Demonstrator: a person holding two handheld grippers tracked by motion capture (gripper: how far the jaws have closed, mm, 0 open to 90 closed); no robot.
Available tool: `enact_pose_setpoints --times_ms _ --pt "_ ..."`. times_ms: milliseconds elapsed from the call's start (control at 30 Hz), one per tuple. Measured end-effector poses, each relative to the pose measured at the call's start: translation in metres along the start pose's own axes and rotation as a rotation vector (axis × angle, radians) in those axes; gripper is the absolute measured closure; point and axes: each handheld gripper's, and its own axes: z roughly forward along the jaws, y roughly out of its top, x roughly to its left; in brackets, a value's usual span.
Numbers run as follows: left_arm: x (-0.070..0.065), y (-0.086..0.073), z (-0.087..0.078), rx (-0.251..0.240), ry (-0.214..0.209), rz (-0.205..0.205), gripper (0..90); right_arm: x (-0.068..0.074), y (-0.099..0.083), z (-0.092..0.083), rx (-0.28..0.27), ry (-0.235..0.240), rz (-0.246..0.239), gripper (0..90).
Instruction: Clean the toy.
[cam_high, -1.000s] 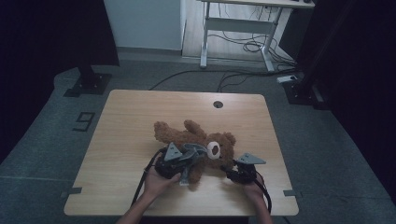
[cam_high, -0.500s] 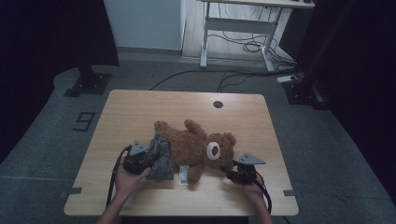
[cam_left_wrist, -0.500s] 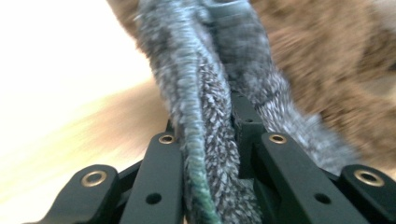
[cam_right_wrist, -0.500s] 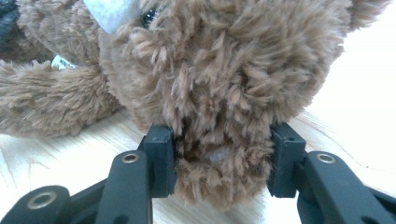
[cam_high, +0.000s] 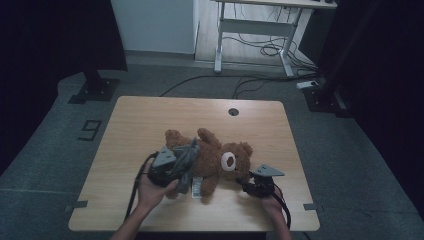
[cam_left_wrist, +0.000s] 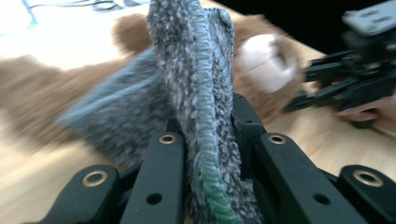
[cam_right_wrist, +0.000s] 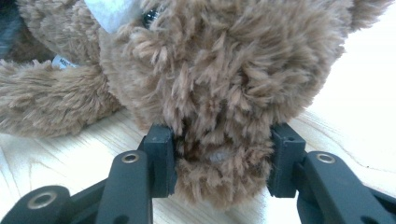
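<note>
- Teddy bear lies on its side near the front middle of the wooden table, head toward the person's right, white muzzle up
- left gripper is clamped on a grey knitted garment, whose folded edge with a green-tipped seam runs between the two black jaws in the left gripper view; the cloth hangs against the bear's lower body
- right gripper is clenched on the brown plush of the bear's head, fur bulging between the pads in the right gripper view, pinning it to the tabletop
- white label sticks out from under the bear near the front edge
- Likely risk: the left grip sits on one bunched edge, so the opening of the garment may stay closed and snag on a leg instead of sliding over it
- Likely risk: a hard pull by the left hand could drag the bear out of the right gripper's hold, since only soft fur is pinched
- Compared with half a second ago, the left hand and garment have come rightward, back onto the bear; the right gripper has kept its place
</note>
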Motion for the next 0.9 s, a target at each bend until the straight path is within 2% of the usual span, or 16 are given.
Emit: enact_pose_setpoints --times_ms 133,200,267,367,433,533,667,833,900 --pt "-0.033 0.011 0.039 0.032 -0.023 0.074 77.2 0.000 0.000 0.000 0.000 0.001 -0.002 53.4" --pt "-0.046 0.016 0.054 0.042 -0.051 0.089 77.2 0.000 0.000 0.000 0.000 0.002 -0.002 53.4" --pt "-0.057 0.021 0.066 0.043 -0.071 0.109 77.3 0.000 0.000 -0.001 0.001 0.003 -0.001 53.4" --pt "-0.073 0.029 0.076 0.043 -0.068 0.148 77.3 -0.001 0.000 0.000 0.000 0.006 0.000 53.4" --pt "-0.080 0.034 0.083 0.040 -0.086 0.148 77.3 -0.001 0.000 0.000 -0.001 0.008 0.003 53.6" --pt "-0.086 0.036 0.097 0.063 -0.091 0.152 77.3 -0.001 0.000 0.000 -0.002 0.007 -0.001 53.7" --pt "-0.081 0.027 0.115 0.119 -0.097 0.144 77.5 -0.001 0.000 0.000 0.002 0.008 -0.001 54.1" --pt "-0.081 0.020 0.114 0.122 -0.091 0.161 77.9 -0.001 0.000 0.000 0.009 0.011 -0.012 55.0" --pt "-0.078 0.016 0.111 0.118 -0.096 0.145 78.0 -0.001 0.000 -0.001 0.009 0.013 -0.013 55.2"
